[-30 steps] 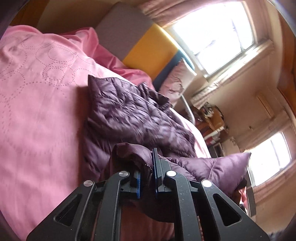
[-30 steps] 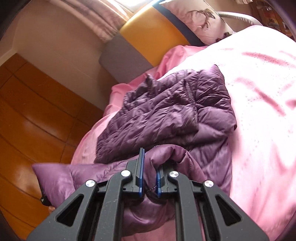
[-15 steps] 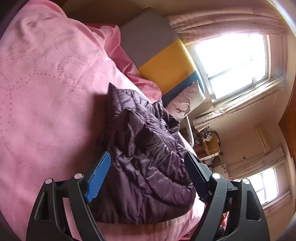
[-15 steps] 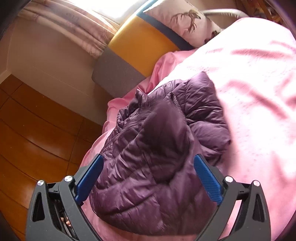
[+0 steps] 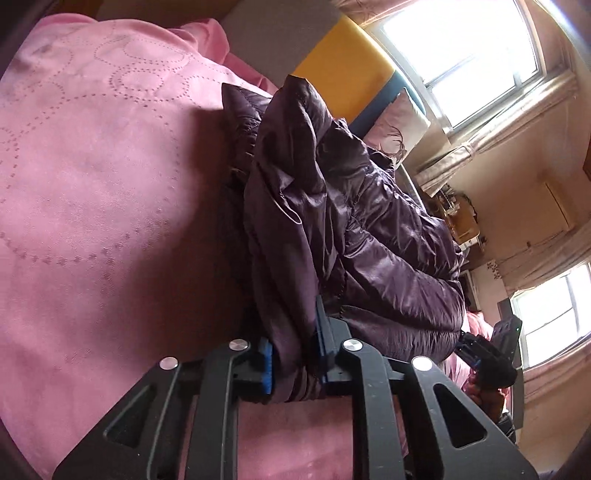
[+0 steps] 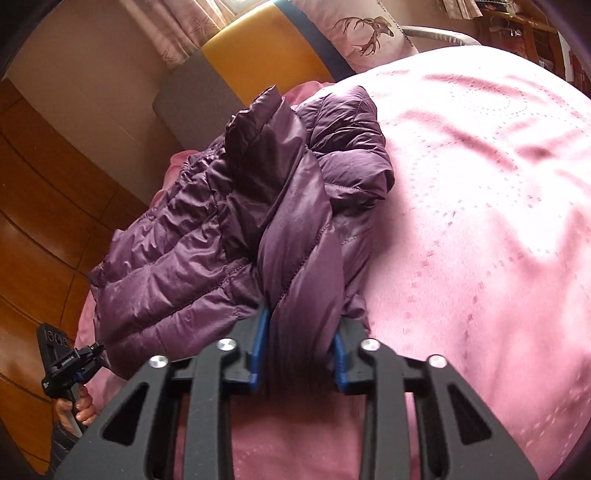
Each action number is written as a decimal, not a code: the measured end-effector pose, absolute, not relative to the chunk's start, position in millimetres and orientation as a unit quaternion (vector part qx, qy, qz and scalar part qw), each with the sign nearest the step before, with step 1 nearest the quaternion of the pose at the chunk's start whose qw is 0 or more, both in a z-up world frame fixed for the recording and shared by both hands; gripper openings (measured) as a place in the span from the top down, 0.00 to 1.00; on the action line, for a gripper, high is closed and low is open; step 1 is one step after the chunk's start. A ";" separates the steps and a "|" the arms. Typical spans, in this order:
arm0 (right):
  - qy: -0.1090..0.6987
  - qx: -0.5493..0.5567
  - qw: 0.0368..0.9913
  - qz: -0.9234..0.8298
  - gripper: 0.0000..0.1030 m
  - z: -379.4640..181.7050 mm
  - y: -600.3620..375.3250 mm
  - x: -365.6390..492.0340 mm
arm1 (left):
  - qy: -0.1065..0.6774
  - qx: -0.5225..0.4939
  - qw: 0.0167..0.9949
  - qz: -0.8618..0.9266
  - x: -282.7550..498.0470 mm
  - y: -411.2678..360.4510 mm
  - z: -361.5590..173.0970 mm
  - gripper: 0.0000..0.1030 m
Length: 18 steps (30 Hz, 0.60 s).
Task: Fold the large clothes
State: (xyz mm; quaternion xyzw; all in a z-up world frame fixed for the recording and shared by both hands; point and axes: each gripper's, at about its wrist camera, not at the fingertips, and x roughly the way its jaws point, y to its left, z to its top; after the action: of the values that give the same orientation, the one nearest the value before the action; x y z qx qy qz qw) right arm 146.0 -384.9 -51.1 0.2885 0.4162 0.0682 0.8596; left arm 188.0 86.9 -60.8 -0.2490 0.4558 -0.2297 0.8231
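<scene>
A dark purple puffer jacket [image 5: 369, 229] lies bunched on a pink bedspread [image 5: 92, 184]. My left gripper [image 5: 293, 354] is shut on a thick fold at the jacket's near edge, and the fabric rises steeply from the jaws. In the right wrist view the same jacket [image 6: 207, 236] lies on the bedspread [image 6: 480, 221]. My right gripper [image 6: 297, 354] is shut on a bunched fold of it. Each gripper shows small in the other's view: the right one [image 5: 491, 350] and the left one [image 6: 64, 363] with a hand on it.
A grey, yellow and blue headboard [image 5: 332, 62] stands behind the jacket, with a deer-print pillow [image 6: 365, 33] against it. Bright windows [image 5: 476, 55] lie beyond. A wooden floor [image 6: 40, 206] runs along the bed's left side in the right wrist view.
Both grippers stood open around the jacket half a second ago. Both have now shut on folds at its near edge, and the fabric is pulled up between the jaws.
</scene>
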 end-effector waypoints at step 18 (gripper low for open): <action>0.478 0.235 0.838 0.120 0.82 -34.4 -374.5 14.8 | 0.479 -0.244 0.806 -0.248 54.7 107.4 -57.5 0.87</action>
State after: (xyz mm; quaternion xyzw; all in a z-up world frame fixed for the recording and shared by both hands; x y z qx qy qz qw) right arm 14.8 -374.5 -34.4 0.2354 0.4782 0.1202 0.8375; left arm 54.7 107.4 -57.5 -0.2436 0.4788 -0.2484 0.8060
